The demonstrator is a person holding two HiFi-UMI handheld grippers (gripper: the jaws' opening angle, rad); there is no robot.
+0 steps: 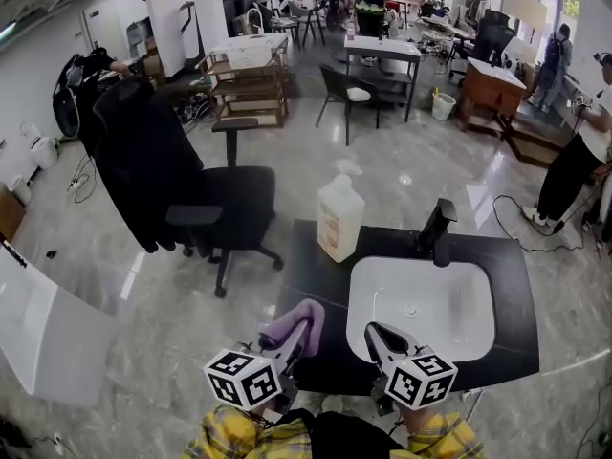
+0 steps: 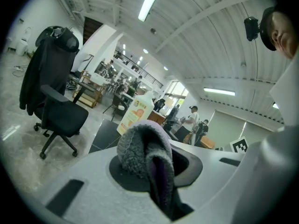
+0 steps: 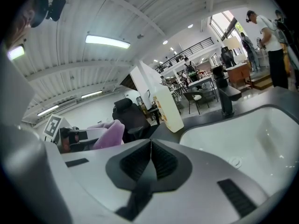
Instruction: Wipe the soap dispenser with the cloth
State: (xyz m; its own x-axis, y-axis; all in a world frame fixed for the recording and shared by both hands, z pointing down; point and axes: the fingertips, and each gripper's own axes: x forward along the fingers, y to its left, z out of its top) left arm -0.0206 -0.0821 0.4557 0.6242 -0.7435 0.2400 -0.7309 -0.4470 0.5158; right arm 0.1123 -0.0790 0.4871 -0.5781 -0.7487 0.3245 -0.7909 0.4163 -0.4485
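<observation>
Purple fleece cloth (image 1: 293, 321), soft and floppy, sits bunched tight in the left gripper (image 1: 300, 340), right gripper's (image 1: 375, 333) pinched shut empty, and the soap dispenser (image 1: 339, 216) by the sink's (image 1: 363, 295) far left corner looks light and tippy, so I'd steady its body.

Yellow plaid sleeves (image 1: 225, 435); grey left tongs (image 1: 306, 328) and right tongs (image 1: 370, 330) carry black-and-white marker cubes (image 1: 243, 379).
</observation>
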